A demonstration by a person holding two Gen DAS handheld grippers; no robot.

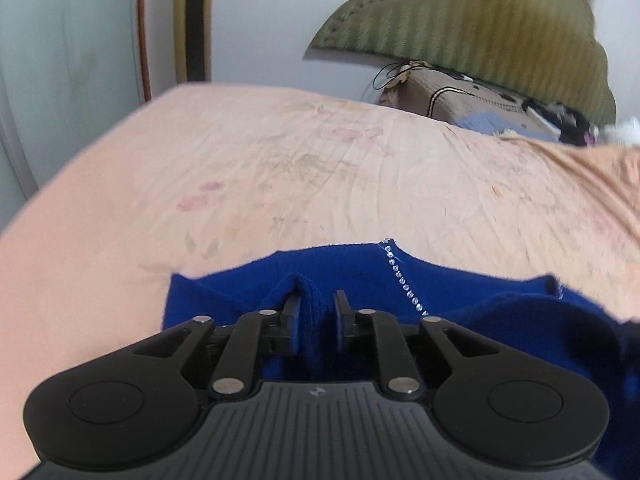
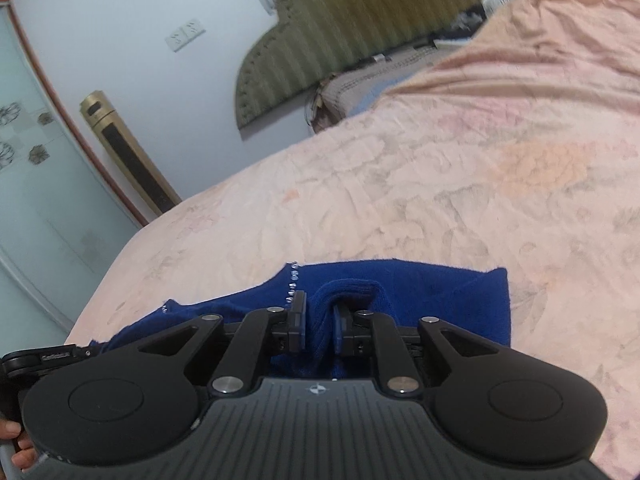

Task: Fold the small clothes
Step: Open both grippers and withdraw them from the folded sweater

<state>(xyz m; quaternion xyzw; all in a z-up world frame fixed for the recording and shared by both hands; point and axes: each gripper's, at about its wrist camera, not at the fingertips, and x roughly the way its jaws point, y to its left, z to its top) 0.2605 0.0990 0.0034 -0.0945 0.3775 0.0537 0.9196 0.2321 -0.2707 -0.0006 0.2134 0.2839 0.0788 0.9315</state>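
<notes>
A blue knit garment (image 1: 352,276) lies on the bed (image 1: 280,168), on its peach floral sheet, a line of small rhinestones (image 1: 400,276) running down it. The left claw (image 1: 316,314) stands slightly parted, a raised fold of the blue knit between its fingers, seemingly loose. The right claw (image 2: 320,312) likewise stands slightly parted around a ribbed fold of the same garment

The garment (image 1: 344,276) at lower centre of both views was royal blue knit, crossed by a line of clear rhinestones (image 1: 402,276). The bedsheet (image 1: 320,168) filling mid-frame was pale peach with a faded floral print. The headboard (image 1: 480,24) at the upper right was olive green with vertical stripes; the grippers (image 1: 316,316) were matte black.
</notes>
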